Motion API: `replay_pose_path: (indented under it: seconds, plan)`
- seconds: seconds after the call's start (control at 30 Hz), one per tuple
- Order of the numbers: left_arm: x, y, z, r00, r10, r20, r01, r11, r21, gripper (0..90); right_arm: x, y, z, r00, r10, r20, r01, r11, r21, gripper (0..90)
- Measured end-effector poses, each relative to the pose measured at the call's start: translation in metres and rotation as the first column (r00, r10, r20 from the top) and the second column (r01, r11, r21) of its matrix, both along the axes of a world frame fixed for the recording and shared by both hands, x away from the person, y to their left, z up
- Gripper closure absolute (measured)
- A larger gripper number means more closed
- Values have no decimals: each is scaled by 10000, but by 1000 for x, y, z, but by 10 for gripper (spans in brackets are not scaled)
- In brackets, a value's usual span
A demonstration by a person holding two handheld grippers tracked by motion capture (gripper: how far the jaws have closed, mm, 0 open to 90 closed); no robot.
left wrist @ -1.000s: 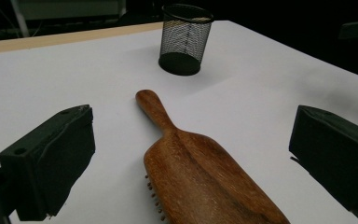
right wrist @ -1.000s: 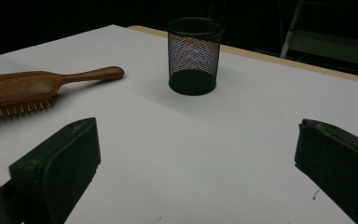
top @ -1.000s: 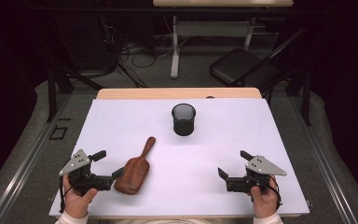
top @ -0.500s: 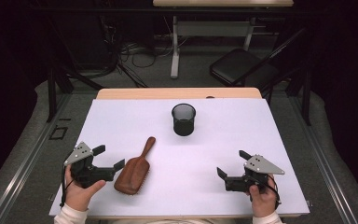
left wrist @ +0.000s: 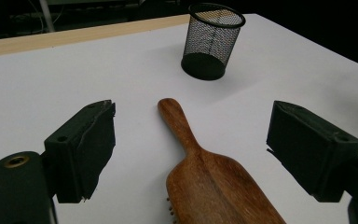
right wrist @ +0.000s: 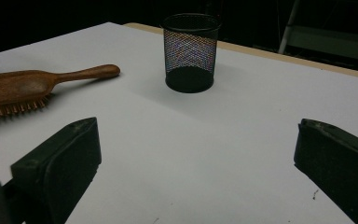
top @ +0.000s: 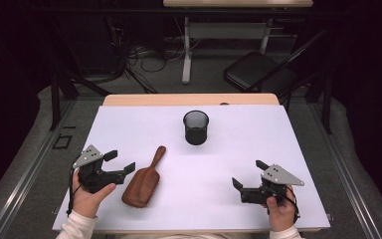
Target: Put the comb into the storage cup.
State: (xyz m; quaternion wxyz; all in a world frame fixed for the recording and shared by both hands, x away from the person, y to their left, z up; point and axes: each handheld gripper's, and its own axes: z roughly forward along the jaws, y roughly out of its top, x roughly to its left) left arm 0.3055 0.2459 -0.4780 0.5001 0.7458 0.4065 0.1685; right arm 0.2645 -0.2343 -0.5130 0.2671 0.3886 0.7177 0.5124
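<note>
The wooden hairbrush (top: 143, 180) lay bristles-down near the bench's (top: 298, 149) front-left corner. The left gripper (top: 122, 162), fingers wide but just closing, straddled the brush untouched. The right gripper (top: 247, 175) stood wide, holding nothing, near the front-right corner.

Hairbrush (top: 142, 180) lies bristles-down on table (top: 288, 149), near front edge at left, handle pointing away toward mesh cup (top: 196, 127), which stands upright at centre, well behind brush. Left gripper (top: 119, 164) just left of brush head; right gripper (top: 248, 175) at front right, well apart from both. Chair (top: 258, 72) on floor behind table.
</note>
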Motion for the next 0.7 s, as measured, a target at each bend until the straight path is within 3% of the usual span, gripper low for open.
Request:
replay_pose_path:
  seconds: [0.37, 0.43, 0.7]
  plan:
    - [13, -8, 7, 9998, 145, -161, -143, 9998, 125, 217, 1, 0, -1, 10000, -39, -34, 39, 10000, -46, 6]
    - [14, -9, 7, 9997, 190, -176, -187, 9997, 187, 287, 1, 0, -1, 10000, -41, -40, 41, 10000, -40, 6]
    - [23, -14, 8, 9987, 373, -360, -360, 9988, 345, 349, 1, -1, -1, 10000, -35, -72, 35, 10000, -2, 8]
